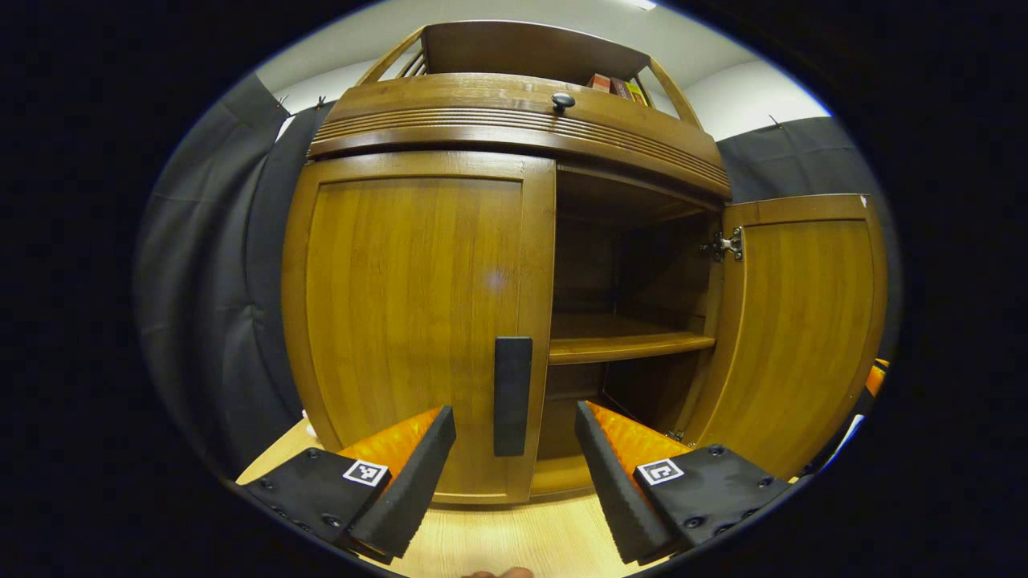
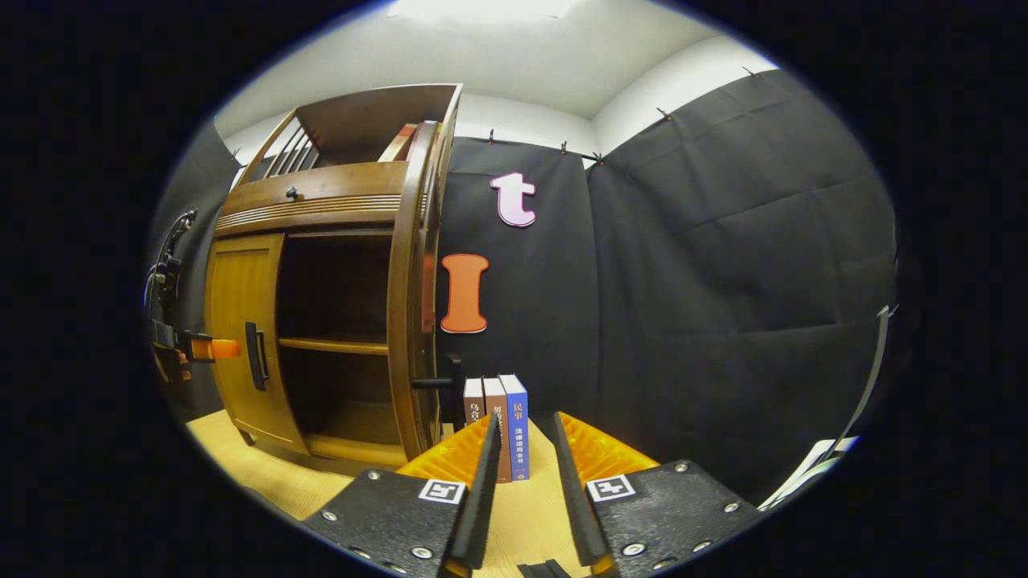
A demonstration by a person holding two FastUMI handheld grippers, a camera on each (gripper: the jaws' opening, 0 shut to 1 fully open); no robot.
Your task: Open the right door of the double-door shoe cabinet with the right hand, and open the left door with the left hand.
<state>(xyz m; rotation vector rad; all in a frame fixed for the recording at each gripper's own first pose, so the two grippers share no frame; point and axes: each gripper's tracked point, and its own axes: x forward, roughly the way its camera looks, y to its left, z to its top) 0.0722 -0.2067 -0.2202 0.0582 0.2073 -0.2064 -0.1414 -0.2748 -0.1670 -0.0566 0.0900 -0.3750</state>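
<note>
I am looking at the shoe cabinet, which is filling the middle of the left gripper view and is standing at the left of the right gripper view on the pale wooden floor. Its right door is standing wide open at the right of the left gripper view, so I judge the first half of the task is done. That is why the shelf and the dark inside are showing.

The left door is lying shut against the frame. I am holding the left gripper low in the frame with its fingers spread wide apart, grasping nothing. The black handle of the left door is sitting between them, a little farther off, because I am lining up to close on it; touching is not yet happening.

The right gripper at the bottom of its view is pointing away from the cabinet, fingers parted only a little and gripping nothing, since its door needs no more work. Some upright books are standing just beside the open door.
</note>
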